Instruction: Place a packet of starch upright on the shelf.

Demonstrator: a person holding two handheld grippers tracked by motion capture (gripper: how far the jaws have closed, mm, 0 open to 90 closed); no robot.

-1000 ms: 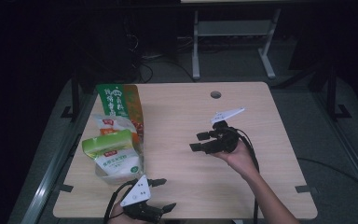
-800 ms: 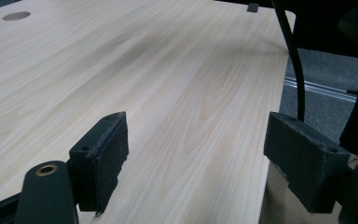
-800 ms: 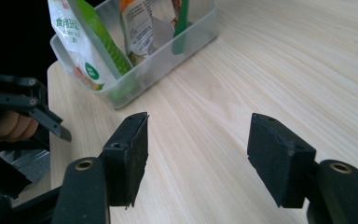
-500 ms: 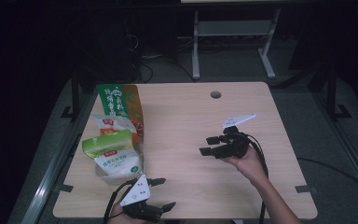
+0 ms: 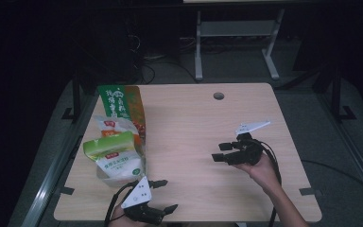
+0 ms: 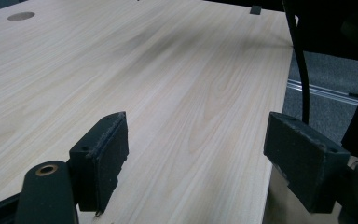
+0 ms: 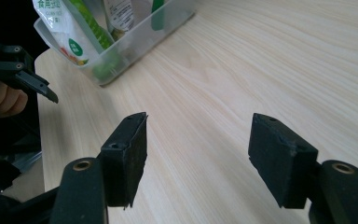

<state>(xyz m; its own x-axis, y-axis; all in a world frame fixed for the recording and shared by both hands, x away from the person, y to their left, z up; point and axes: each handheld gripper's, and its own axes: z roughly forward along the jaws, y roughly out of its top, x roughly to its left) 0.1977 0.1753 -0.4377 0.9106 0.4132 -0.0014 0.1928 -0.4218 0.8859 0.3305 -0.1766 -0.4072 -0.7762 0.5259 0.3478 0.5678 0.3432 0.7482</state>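
Observation:
A clear plastic bin [image 5: 105, 178] at the table's left edge holds several green, white and orange food bags [image 5: 118, 142]. My left gripper [image 5: 165, 195] rests at the front edge just below the bin, jaws wide open and empty. In its own view the left gripper [image 6: 193, 144] has only bare wood between its pads. My right gripper [image 5: 222, 152] hovers over the right half of the table, pointing left, open and empty. In the right gripper view the right gripper [image 7: 196, 149] faces the bin [image 7: 135, 39] and the bags [image 7: 67, 30] beyond it.
The light wooden table [image 5: 194, 123] has a round cable hole [image 5: 219, 96] near its far edge. A white metal stand [image 5: 236, 33] rises on the floor behind. The table's right edge [image 6: 279, 93] drops to grey floor, with a black cable [image 6: 300, 60] hanging beside it.
My right gripper has drawn back toward the front right of the table and dropped lower. The left gripper and the bin have stayed still.

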